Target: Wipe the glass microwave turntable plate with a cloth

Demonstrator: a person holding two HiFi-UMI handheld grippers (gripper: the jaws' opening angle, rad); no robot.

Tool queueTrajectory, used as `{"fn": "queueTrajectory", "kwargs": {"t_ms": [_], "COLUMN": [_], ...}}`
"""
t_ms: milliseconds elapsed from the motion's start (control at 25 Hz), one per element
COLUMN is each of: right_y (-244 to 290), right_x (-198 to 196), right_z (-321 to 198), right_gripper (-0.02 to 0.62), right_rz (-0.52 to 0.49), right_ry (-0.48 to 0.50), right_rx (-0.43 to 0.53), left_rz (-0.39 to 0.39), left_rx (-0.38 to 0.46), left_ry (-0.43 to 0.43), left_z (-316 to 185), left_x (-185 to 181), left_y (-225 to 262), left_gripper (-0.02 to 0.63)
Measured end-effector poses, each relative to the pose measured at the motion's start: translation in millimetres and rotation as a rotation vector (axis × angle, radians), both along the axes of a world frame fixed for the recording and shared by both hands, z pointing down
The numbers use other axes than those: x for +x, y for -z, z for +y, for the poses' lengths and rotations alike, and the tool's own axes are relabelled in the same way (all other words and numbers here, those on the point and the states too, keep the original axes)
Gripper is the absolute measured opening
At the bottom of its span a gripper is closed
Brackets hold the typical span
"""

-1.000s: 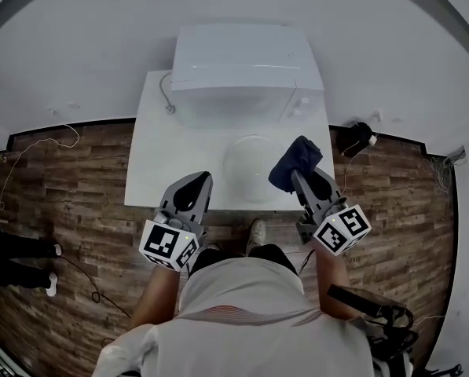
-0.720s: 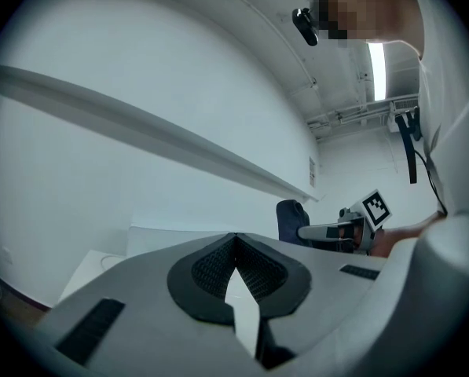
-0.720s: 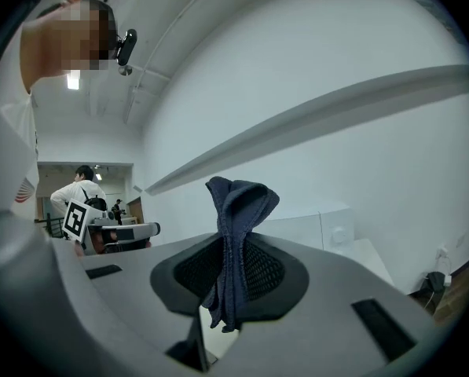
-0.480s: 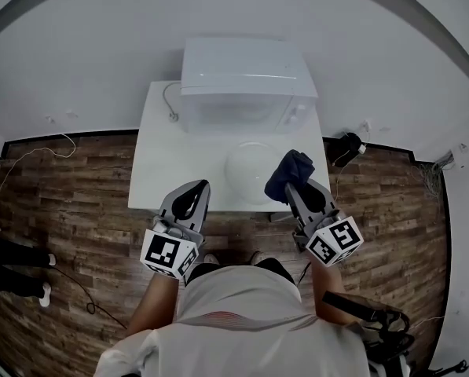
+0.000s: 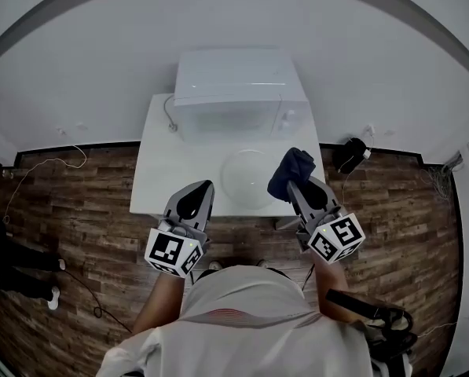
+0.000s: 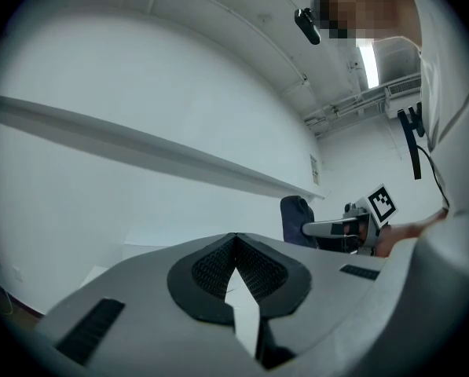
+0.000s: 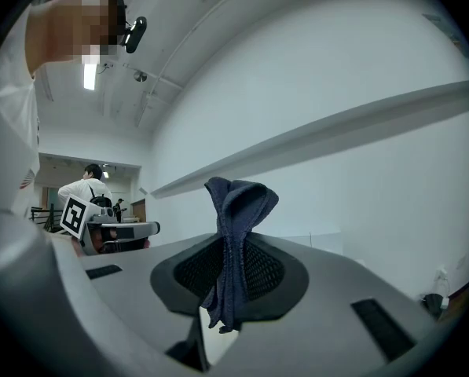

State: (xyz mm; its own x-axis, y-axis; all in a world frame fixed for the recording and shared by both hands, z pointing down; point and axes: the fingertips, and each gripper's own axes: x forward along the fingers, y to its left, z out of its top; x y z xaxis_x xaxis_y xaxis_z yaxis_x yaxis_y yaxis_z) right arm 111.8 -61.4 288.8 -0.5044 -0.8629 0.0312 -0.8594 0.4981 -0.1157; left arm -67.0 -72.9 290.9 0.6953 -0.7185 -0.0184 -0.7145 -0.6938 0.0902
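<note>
The round glass turntable plate (image 5: pixel 246 175) lies flat on the white table (image 5: pixel 165 175), in front of the white microwave (image 5: pixel 238 85). My right gripper (image 5: pixel 296 184) is shut on a dark blue cloth (image 5: pixel 291 166), held over the table's front right part, just right of the plate. In the right gripper view the cloth (image 7: pixel 236 242) stands bunched up between the pads. My left gripper (image 5: pixel 196 192) hovers at the table's front edge, left of the plate. Its jaws are shut with nothing in them (image 6: pixel 234 246). The left gripper view also shows the cloth (image 6: pixel 295 218) off to the right.
A grey cable (image 5: pixel 170 115) lies on the table left of the microwave. A black object (image 5: pixel 350 154) sits on the wooden floor by the right wall. Thin cables (image 5: pixel 42 167) trail over the floor at left. A white wall rises behind the table.
The head camera has shifted, so the table and microwave sit a little lower in view. Both grippers stay near the table's front edge, and the cloth stays in the right one.
</note>
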Motion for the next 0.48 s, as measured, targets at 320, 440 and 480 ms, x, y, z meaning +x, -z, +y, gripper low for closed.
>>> {"fn": "queueTrajectory", "kwargs": {"t_ms": [320, 440, 480], "right_y": [-6, -6, -6], "right_x": [14, 17, 19], "right_z": [7, 6, 5], "right_gripper": [0.061, 0.061, 0.061], "right_rz": [-0.001, 0.001, 0.001], "right_ry": [0.016, 0.016, 0.016], "right_rx": [-0.006, -0.006, -0.005], "left_rz": [-0.060, -0.059, -0.059], "left_rx": [-0.001, 0.004, 0.006], "left_ry": [-0.015, -0.021, -0.021], "left_z": [7, 6, 6], "left_x": [25, 30, 32], "left_y": [-4, -3, -2], "left_gripper": [0.011, 0.011, 0.011]}}
